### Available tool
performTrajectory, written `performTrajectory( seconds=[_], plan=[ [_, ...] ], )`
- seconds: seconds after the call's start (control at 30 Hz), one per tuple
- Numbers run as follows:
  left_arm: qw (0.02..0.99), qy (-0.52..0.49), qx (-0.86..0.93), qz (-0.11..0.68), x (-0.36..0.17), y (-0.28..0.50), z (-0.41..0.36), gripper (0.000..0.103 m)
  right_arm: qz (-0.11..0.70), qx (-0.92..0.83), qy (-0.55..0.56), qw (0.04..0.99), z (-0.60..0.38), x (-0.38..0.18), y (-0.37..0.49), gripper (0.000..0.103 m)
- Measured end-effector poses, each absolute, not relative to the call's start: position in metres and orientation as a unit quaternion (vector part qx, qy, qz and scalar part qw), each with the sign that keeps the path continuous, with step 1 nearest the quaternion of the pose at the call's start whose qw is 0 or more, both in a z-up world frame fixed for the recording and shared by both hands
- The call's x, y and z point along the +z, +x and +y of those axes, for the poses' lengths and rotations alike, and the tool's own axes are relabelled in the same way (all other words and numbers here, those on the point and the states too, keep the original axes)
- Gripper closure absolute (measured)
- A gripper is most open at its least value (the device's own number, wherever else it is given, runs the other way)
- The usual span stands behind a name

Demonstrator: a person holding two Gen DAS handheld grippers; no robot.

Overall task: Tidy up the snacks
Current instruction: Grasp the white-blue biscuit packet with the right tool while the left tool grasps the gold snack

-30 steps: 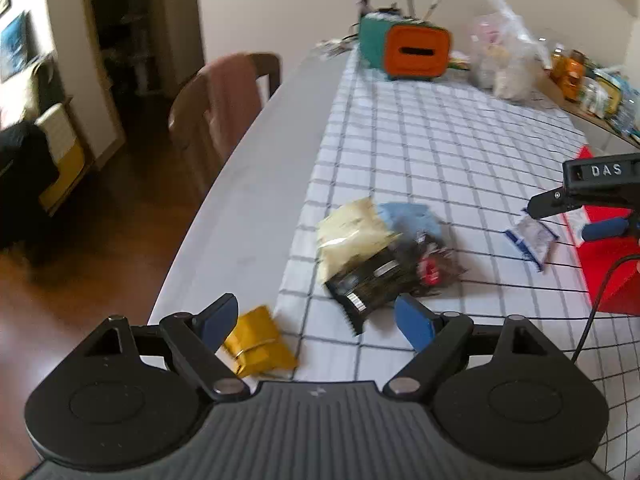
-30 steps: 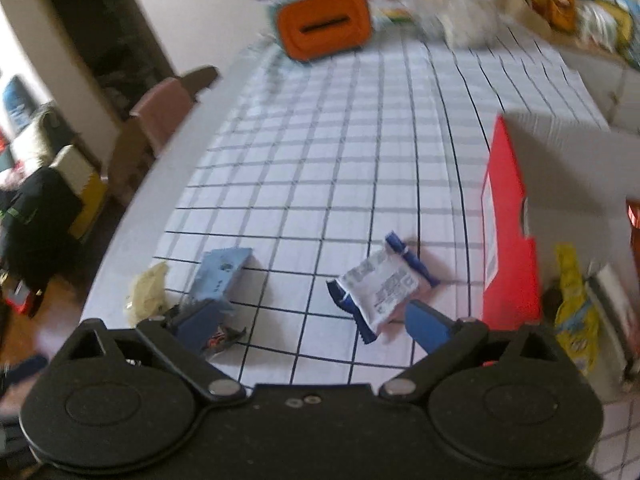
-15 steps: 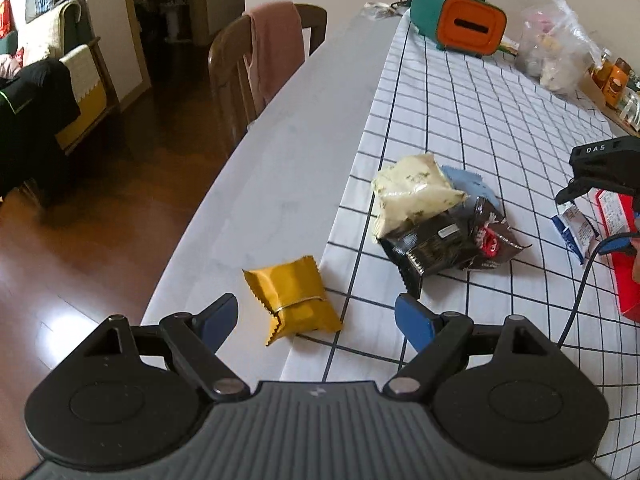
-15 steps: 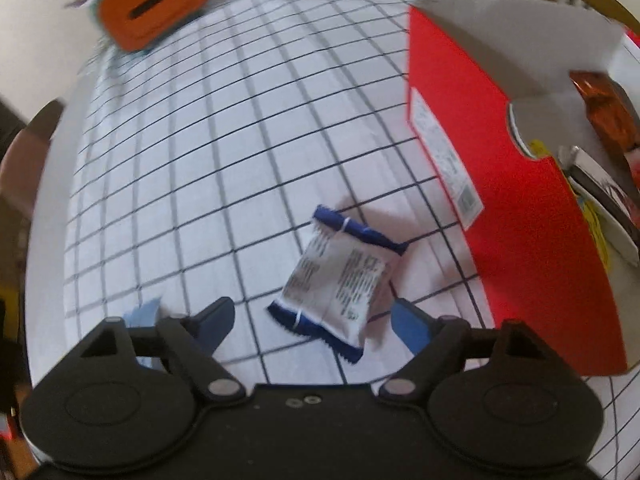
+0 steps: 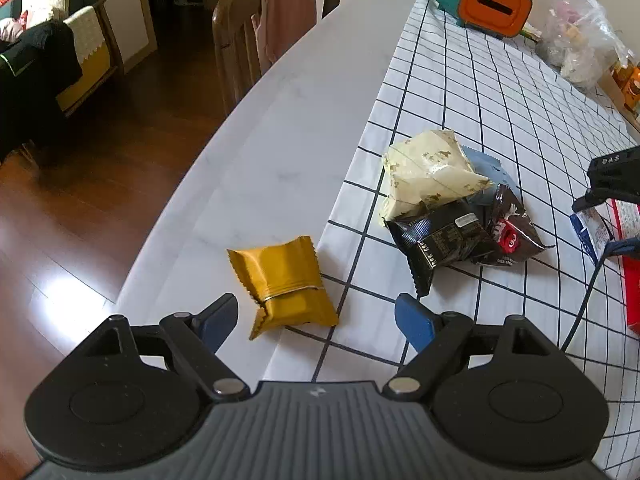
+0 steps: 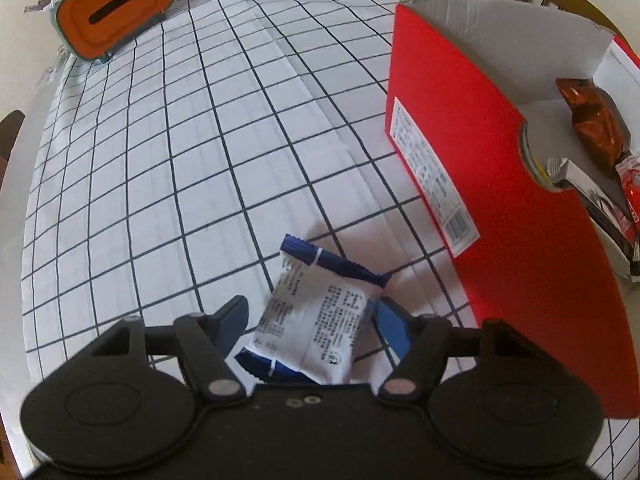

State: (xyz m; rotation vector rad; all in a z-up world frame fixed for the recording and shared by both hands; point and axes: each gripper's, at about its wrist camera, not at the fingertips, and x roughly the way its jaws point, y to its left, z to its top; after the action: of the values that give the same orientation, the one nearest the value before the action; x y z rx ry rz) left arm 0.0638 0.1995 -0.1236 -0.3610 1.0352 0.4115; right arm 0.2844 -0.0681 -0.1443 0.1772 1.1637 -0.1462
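My left gripper is open, with a gold snack packet lying on the table between its fingers. Beyond it lies a pile of packets: a cream one, a black one and a dark one with a red figure. My right gripper is open around a white and blue packet on the checked cloth; it also shows in the left wrist view. A red box stands to the right, holding an orange-brown packet and others.
An orange and teal tissue box stands at the far end of the table. A chair with a pink cloth stands at the table's left edge. Clear bags lie at the far right. The bare table edge is near the gold packet.
My left gripper has moved left and closer, so the gold packet now sits between its fingers. My right gripper has moved down over the white and blue packet, which now lies between its fingers.
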Motion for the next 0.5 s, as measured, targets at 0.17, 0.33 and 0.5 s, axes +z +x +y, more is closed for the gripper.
performTrajectory(
  seconds=[0.17,0.33,0.5],
  plan=[
    [0.828,-0.176,0.202,0.492,-0.128,0.069,0.201,0.017,0.543,-0.062,0.076,0.834,-0.069,-0.141,0.279,0.043],
    [0.824,-0.191,0.214,0.489,-0.129,0.071,0.21,0.018,0.538,-0.05,0.071,0.838,-0.072,-0.139,0.272,0.051],
    [0.822,-0.19,0.227,0.487,-0.128,0.072,0.214,0.042,0.536,-0.039,0.067,0.841,-0.071,-0.137,0.266,0.055]
  ],
)
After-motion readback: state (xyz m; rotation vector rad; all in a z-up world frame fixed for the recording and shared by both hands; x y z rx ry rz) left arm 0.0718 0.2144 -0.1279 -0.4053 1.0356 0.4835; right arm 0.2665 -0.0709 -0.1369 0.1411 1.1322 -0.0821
